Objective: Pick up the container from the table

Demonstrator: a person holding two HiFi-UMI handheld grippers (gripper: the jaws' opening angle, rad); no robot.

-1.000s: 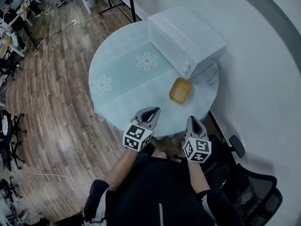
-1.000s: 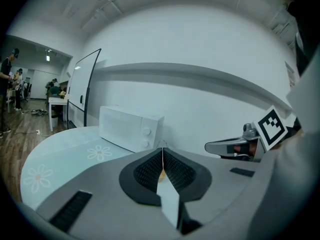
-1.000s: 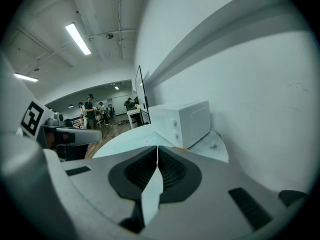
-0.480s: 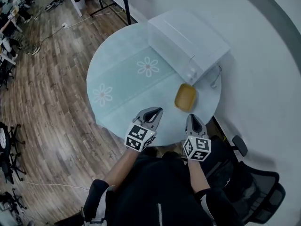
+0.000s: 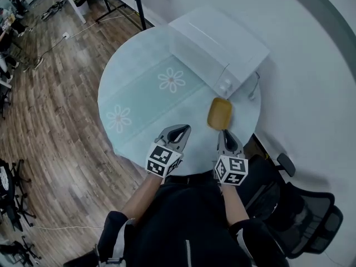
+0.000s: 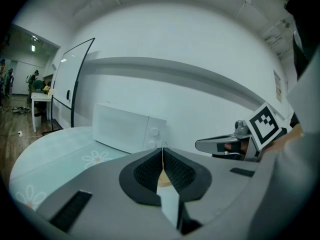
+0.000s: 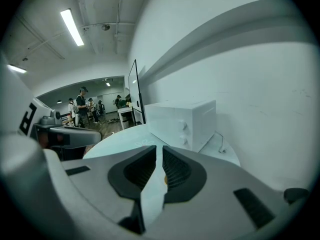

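Note:
A shallow yellow container [image 5: 219, 113] lies near the right edge of the round pale-green table [image 5: 139, 99], in front of the microwave. My right gripper [image 5: 225, 134] points at its near end with the jaws shut and empty; whether it touches I cannot tell. Between its jaws in the right gripper view [image 7: 159, 150] only a yellow sliver of the container [image 7: 164, 180] shows. My left gripper [image 5: 179, 129] hovers over the table's near edge, left of the container, shut and empty. In the left gripper view [image 6: 162, 149] a bit of the container [image 6: 164, 183] peeks behind the jaws.
A white microwave [image 5: 217, 46] stands at the table's far right, with a cable [image 5: 253, 90] beside it. A white wall curves close on the right. A black office chair [image 5: 303, 216] stands at the lower right. Wooden floor lies to the left, where people [image 7: 82, 106] stand far off.
Both grippers have moved forward over the table's near edge. The right one has come up to the container's near end. Both stay shut.

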